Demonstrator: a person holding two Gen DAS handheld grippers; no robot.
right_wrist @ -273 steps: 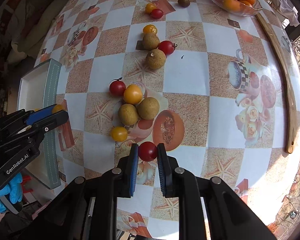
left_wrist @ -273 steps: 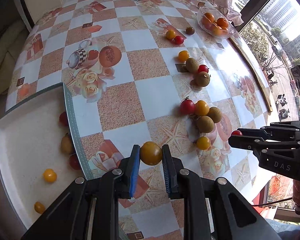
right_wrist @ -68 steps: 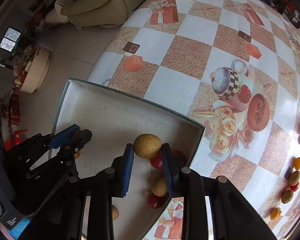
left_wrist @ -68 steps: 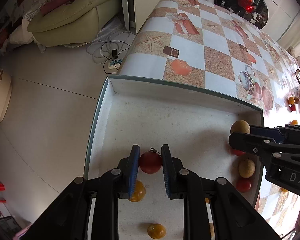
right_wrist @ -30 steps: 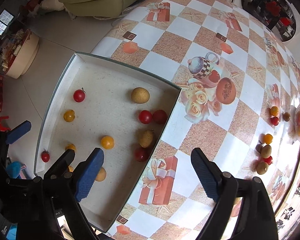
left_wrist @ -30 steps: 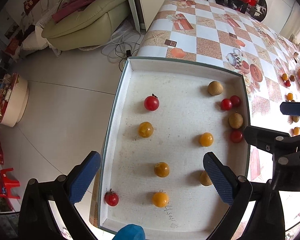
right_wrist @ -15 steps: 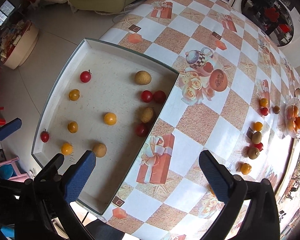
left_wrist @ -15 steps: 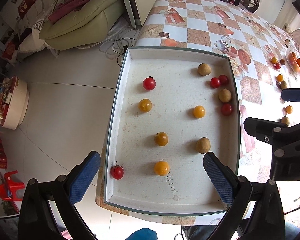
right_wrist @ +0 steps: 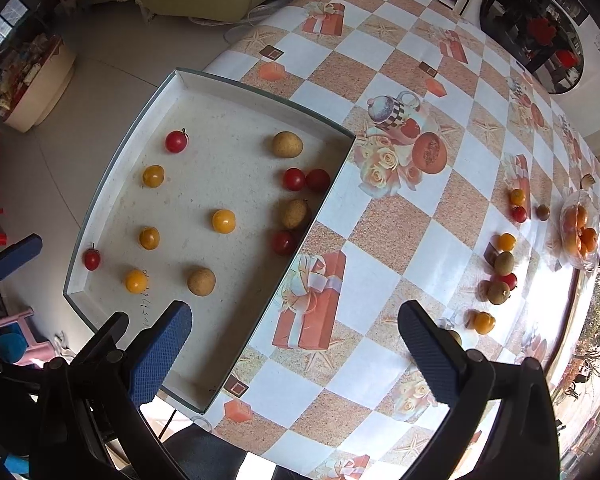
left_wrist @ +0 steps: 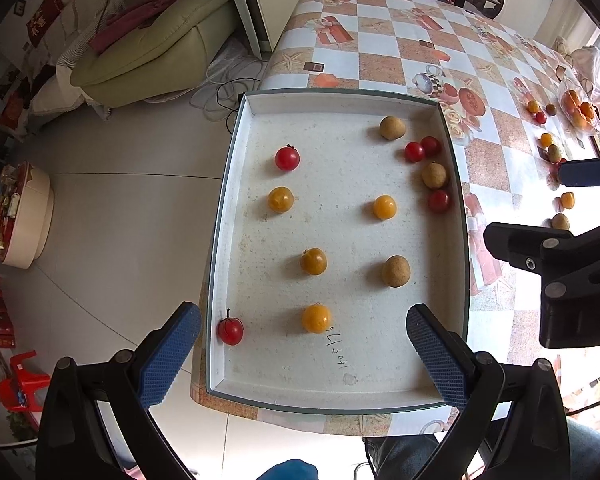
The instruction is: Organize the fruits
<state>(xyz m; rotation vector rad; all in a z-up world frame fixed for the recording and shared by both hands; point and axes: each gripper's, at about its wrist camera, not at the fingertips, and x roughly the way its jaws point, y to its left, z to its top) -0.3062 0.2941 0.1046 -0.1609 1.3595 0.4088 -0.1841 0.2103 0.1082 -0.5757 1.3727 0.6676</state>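
A white tray (left_wrist: pixel 236 184) (right_wrist: pixel 124 152) overhangs the table's near corner. It holds several red and yellow tomatoes and brown fruits, among them a red tomato (left_wrist: pixel 287 158) (right_wrist: pixel 176 141) and a brown fruit (left_wrist: pixel 392 127) (right_wrist: pixel 286 144). More fruit lies loose on the checkered tablecloth at the far side, such as a brown fruit (right_wrist: pixel 503 262). My left gripper (left_wrist: pixel 304 356) is wide open and empty, high above the tray's near end. My right gripper (right_wrist: pixel 296 356) is wide open and empty, high above the tray's right wall; it also shows in the left wrist view (left_wrist: pixel 556 216).
A clear bowl of oranges (right_wrist: pixel 579 232) stands at the table's far edge. A green sofa (left_wrist: pixel 148 52), a round stand (left_wrist: pixel 24 216) and small plastic stools (left_wrist: pixel 20 380) are on the floor left of the table.
Both grippers let their fruit go into the tray, opened wide and rose back from it. Over the last half second both drew a little further away.
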